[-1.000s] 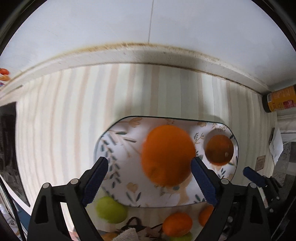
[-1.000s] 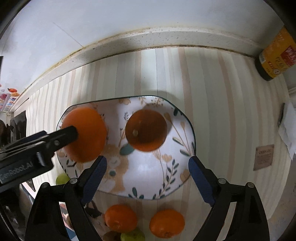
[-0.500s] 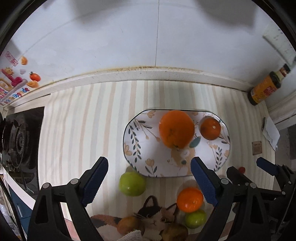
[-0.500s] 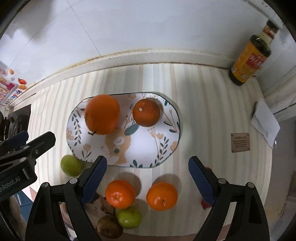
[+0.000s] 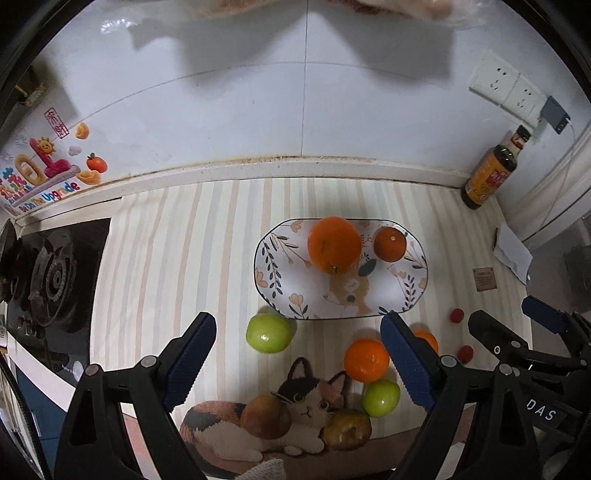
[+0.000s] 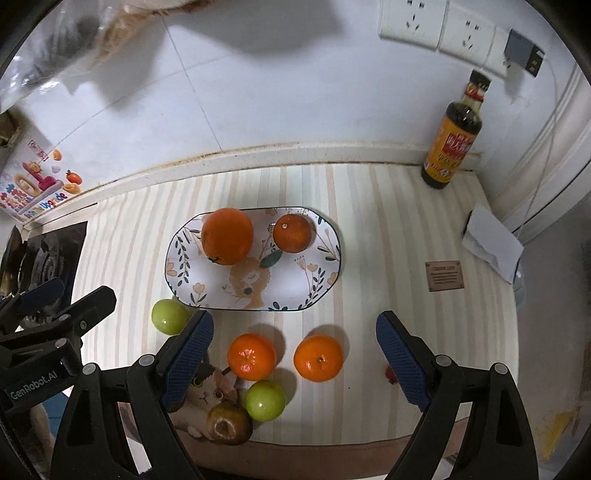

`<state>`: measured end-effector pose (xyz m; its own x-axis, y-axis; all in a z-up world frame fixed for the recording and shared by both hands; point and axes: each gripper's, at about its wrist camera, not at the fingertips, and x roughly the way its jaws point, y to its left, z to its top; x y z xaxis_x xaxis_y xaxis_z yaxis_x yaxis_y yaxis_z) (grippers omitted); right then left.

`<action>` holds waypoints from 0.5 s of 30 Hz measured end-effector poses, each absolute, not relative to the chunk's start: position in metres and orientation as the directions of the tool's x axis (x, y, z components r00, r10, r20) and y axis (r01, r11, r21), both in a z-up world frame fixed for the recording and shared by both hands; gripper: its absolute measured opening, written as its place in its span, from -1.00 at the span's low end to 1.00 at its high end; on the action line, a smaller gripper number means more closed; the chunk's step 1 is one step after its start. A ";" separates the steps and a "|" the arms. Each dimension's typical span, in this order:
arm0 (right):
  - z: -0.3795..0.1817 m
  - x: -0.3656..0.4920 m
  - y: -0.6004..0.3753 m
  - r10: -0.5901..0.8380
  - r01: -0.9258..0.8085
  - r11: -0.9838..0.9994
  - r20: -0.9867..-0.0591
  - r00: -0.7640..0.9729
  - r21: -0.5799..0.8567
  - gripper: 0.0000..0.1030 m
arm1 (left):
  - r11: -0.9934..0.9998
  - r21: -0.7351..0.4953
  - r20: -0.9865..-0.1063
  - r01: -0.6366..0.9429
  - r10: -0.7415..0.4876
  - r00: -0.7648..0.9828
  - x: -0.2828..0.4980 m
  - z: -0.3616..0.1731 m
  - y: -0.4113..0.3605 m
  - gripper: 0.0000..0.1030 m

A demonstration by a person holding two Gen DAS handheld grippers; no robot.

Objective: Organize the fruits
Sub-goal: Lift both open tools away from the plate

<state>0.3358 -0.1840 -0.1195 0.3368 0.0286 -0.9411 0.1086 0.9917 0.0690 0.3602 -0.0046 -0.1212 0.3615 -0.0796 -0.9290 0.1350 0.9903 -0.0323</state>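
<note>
1. The oval floral plate [image 6: 325, 258] lies on the striped counter mat [image 6: 388, 221] and carries two fruits: a large orange [image 6: 227, 236] at its 10 o'clock and a smaller mandarin [image 6: 292, 233] at its 1 o'clock. They sit just beside each other, apart. The large orange is smooth and deep orange with a dark stem mark low on its side; the plated mandarin shows a pale stem dot on top.
2. Off the plate, at its 6 o'clock, two loose mandarins [image 6: 252, 356] [image 6: 318, 357] rest side by side on the mat. A green apple [image 6: 265, 400] touches the left one from below, and a brownish apple [image 6: 229, 421] with its hollow facing the camera lies against that green apple.
3. Another green apple [image 6: 169, 316] sits just off the plate's 7 o'clock edge.
4. The right gripper [image 6: 294, 360] hangs above the loose mandarins with its blue-padded jaws spread wide, holding nothing.
5. The left gripper [image 5: 298, 360] is likewise wide and empty, hanging over the mat's near edge.
6. Only the left wrist view shows the whole cat picture [image 5: 295, 413] on the mat, a second brownish fruit [image 5: 265, 417] on the cat's back, two small red fruits [image 5: 456, 315] [image 5: 465, 353] at the plate's 4 o'clock, and the gas burner [image 5: 51, 280] at 9 o'clock.
7. The right wrist view gives the clearer look at the soy sauce bottle [image 6: 453, 140] at 1 o'clock, the wall sockets [image 6: 439, 27] above it, and the folded white paper [image 6: 493, 242] at 3 o'clock.
</note>
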 end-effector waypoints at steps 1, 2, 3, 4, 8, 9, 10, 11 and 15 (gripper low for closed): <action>-0.116 0.332 -0.183 0.026 0.108 0.992 -0.939 0.344 0.067 0.78 | 0.990 -0.032 -0.926 0.134 -0.080 0.369 0.356 -0.117 -0.004 0.77; -0.112 0.329 -0.183 0.025 0.109 0.992 -0.937 0.349 0.067 0.78 | 0.990 -0.030 -0.923 0.135 -0.080 0.377 0.352 -0.113 -0.003 0.77; -0.107 0.324 -0.183 0.028 0.109 0.991 -0.934 0.357 0.071 0.78 | 0.990 -0.029 -0.920 0.138 -0.080 0.384 0.349 -0.111 -0.003 0.77; -0.104 0.320 -0.183 0.030 0.110 0.991 -0.931 0.364 0.075 0.78 | 0.990 -0.027 -0.916 0.141 -0.081 0.394 0.345 -0.106 -0.002 0.77; -0.091 0.307 -0.182 0.036 0.114 0.990 -0.921 0.387 0.087 0.78 | 0.988 -0.033 -0.903 0.148 -0.092 0.419 0.333 -0.094 0.000 0.77; -0.087 0.304 -0.181 0.041 0.114 0.989 -0.919 0.392 0.093 0.78 | 0.988 -0.036 -0.901 0.147 -0.096 0.423 0.330 -0.091 0.001 0.77; -0.083 0.300 -0.181 0.050 0.113 0.988 -0.915 0.399 0.104 0.78 | 0.988 -0.042 -0.900 0.146 -0.101 0.425 0.328 -0.090 0.002 0.77; -0.080 0.297 -0.181 0.060 0.112 0.987 -0.912 0.406 0.115 0.78 | 0.989 -0.047 -0.898 0.144 -0.105 0.427 0.326 -0.088 0.002 0.77; -0.085 0.290 -0.190 0.099 0.142 0.975 -0.903 0.417 0.173 0.79 | 0.991 -0.044 -0.893 0.129 -0.097 0.440 0.321 -0.091 0.007 0.83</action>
<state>0.2903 -0.1897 -0.0852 0.4171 0.0993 -0.9034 0.1420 0.9747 0.1727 0.3213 0.0070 -0.0906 0.4398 -0.0967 -0.8929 0.1291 0.9907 -0.0437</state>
